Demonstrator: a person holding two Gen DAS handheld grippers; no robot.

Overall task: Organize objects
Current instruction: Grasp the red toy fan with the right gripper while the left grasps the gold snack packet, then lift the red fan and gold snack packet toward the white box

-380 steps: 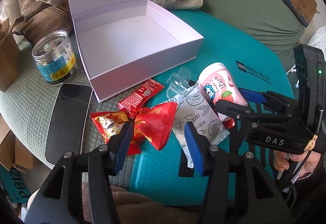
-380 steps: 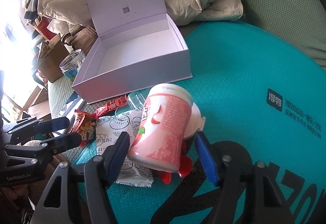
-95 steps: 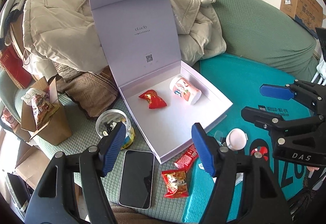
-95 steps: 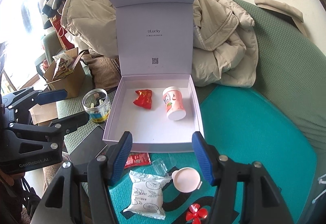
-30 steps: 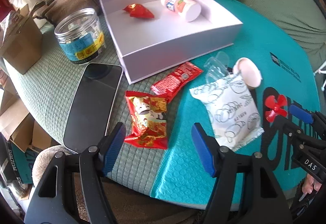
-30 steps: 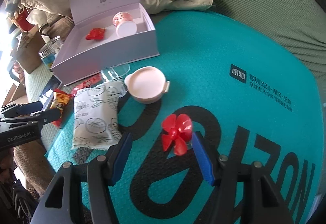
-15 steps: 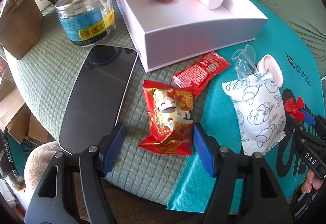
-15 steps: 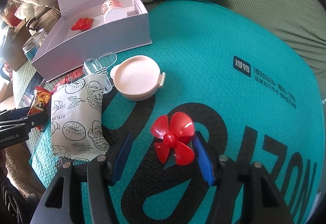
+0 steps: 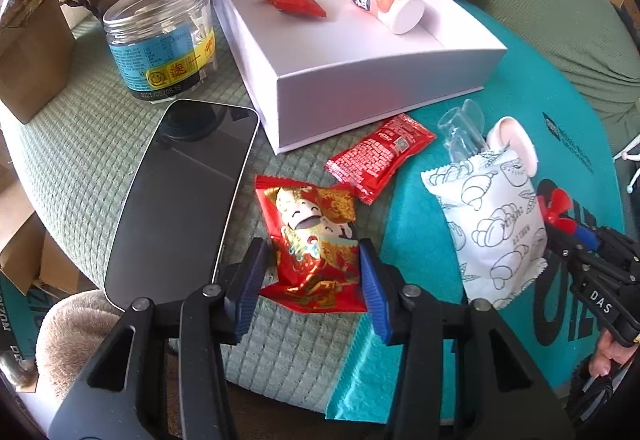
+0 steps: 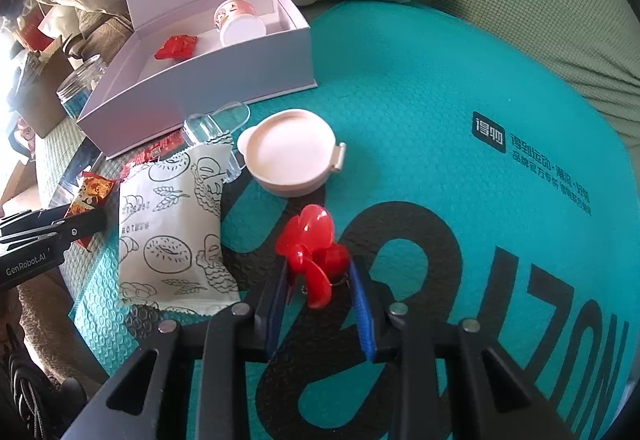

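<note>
left gripper [image 9: 311, 268] pinching crinkly red-and-gold foil snack packet [image 9: 310, 236]: light, slippery, best taken mid-body. right gripper [image 10: 318, 284] clamped on small red plastic propeller [image 10: 312, 250], thin blades fragile.

"DAS" stands on the right hand-held gripper [image 9: 588, 240], "GenRobot.AI" on the left hand-held gripper [image 10: 86, 220].

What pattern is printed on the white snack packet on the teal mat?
Black line drawings of croissants, doughnuts and wheat on the white snack packet, clearest in the right wrist view.
</note>
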